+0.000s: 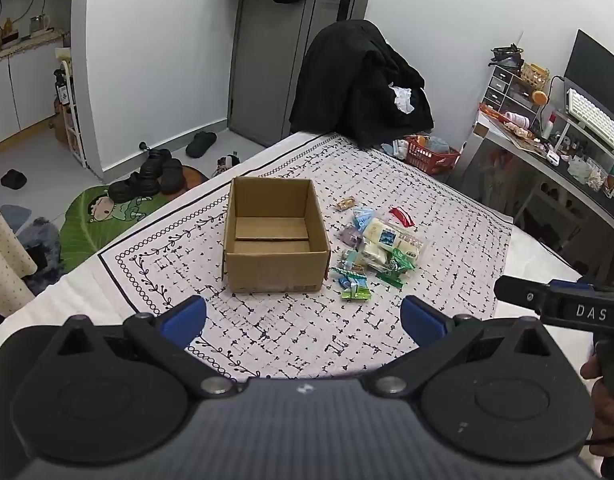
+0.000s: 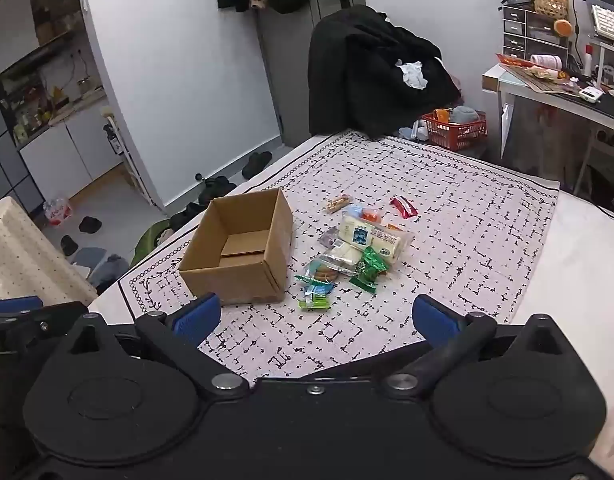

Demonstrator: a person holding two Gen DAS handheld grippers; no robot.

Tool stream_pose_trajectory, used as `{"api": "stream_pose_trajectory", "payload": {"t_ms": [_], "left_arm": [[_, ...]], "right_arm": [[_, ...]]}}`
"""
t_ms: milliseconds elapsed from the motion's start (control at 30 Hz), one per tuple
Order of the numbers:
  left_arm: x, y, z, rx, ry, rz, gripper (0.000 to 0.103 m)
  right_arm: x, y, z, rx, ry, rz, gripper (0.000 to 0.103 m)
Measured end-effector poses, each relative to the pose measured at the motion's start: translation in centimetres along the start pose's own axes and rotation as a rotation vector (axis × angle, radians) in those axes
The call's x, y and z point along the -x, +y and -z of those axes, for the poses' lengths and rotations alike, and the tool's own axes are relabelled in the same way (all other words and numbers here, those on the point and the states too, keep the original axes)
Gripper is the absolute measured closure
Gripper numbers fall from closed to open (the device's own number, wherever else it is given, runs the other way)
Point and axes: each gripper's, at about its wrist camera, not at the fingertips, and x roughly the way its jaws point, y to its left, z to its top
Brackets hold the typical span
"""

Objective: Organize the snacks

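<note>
Ok, both tools spread, empty: left tool [image 1: 303, 320], right tool [image 2: 317, 320]. Snack packets [image 2: 359, 248] mid-frame look light, crinkly, slippery; pinch a sealed edge

Even, soft indoor light (edges bowed)

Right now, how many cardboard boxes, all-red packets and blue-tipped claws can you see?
cardboard box: 1
red packet: 1
Grippers, both open: 2, the left gripper and the right gripper
Total: 4
</note>
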Motion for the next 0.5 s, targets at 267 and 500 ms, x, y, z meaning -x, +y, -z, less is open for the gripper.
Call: {"api": "stream_pose_trajectory", "payload": {"t_ms": [267,500], "left_arm": [[0.37,-0.02,-0.14,0.01,-0.005,0.017,0.0],[-0.01,-0.78,-0.2,-0.013,-0.01,0.013,0.0]], "right_arm": [[0.29,0.59,0.25,0.025,-0.007,0.002,0.0],[0.48,0.27,-0.06,0.018,-0.008,-0.001,0.0]]}}
